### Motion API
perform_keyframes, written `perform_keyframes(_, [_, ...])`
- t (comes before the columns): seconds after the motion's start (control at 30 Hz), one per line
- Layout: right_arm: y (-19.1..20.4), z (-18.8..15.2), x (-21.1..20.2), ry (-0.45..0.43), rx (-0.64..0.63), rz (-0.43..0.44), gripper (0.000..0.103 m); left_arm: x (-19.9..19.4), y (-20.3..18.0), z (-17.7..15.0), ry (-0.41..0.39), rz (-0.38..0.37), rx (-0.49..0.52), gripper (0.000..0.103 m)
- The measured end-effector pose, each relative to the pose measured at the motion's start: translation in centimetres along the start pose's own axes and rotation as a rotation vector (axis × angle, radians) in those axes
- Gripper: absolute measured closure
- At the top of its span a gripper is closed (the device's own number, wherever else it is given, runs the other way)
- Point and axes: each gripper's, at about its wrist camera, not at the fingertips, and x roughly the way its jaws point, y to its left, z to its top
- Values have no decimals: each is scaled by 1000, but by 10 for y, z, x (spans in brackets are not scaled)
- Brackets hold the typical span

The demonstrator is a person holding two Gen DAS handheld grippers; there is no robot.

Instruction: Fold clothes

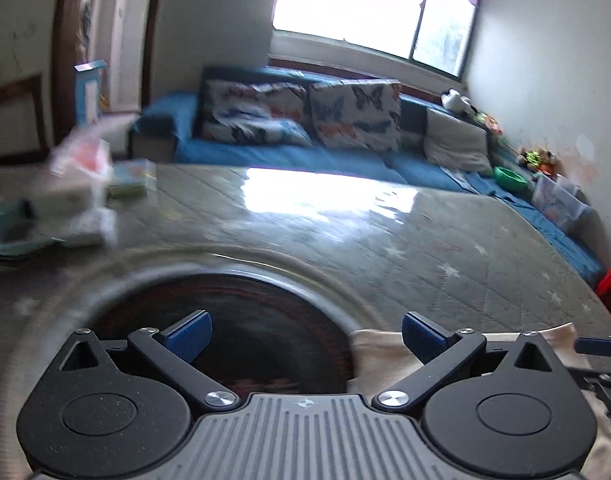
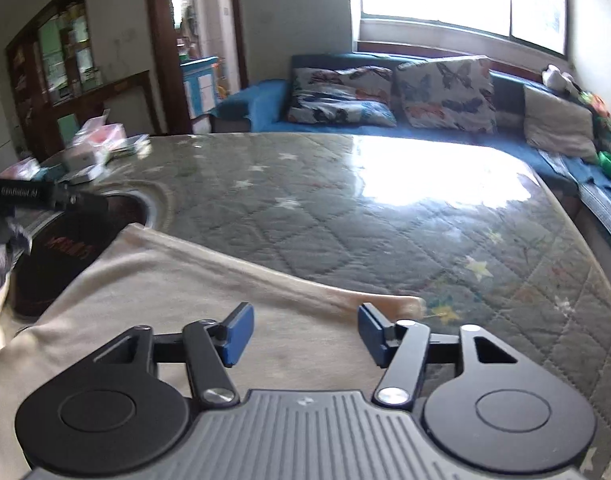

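I see the beige garment (image 2: pixel 193 292) lying flat on the counter (image 2: pixel 345 216), near its front edge, partly covering a dark round inset (image 2: pixel 69 252) with blurred red lettering I cannot read. My right tool (image 2: pixel 305 334) hangs over the cloth, jaws apart, nothing between them. My left tool (image 1: pixel 305 338) is also spread and empty, over the inset. The fabric looks light, soft and limp; I would pinch its folded far hem. The other tool's arm bears small white writing, too blurred to read.

A glossy, grey-green quilted table (image 2: pixel 345 208) with star prints is seen; a beige cloth garment (image 2: pixel 177 304) is spread lower left, blurred boxes (image 2: pixel 93 152) upper left.
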Motion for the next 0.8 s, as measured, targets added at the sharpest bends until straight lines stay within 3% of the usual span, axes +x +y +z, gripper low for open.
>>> perform_keyframes(0.1, [20, -4, -10, 0, -47, 32, 28, -24, 14, -13, -16, 56, 11, 0])
perform_keyframes(0.17, [33, -7, -17, 0, -75, 55, 14, -39, 24, -26, -19, 109, 22, 0])
perform_keyframes(0.33, [74, -24, -30, 4, -163, 105, 9, -76, 42, -63, -41, 261, 53, 0])
perform_keyframes(0.43, [101, -34, -35, 12, -219, 130, 4, -93, 55, -79, -55, 315, 35, 0])
perform_keyframes(0.6, [137, -43, -32, 11, -302, 115, 0, -110, 78, -95, -37, 319, -62, 0])
perform_keyframes(0.8, [155, -45, -32, 8, -295, 105, 0, -116, 91, -103, -26, 298, -111, 1])
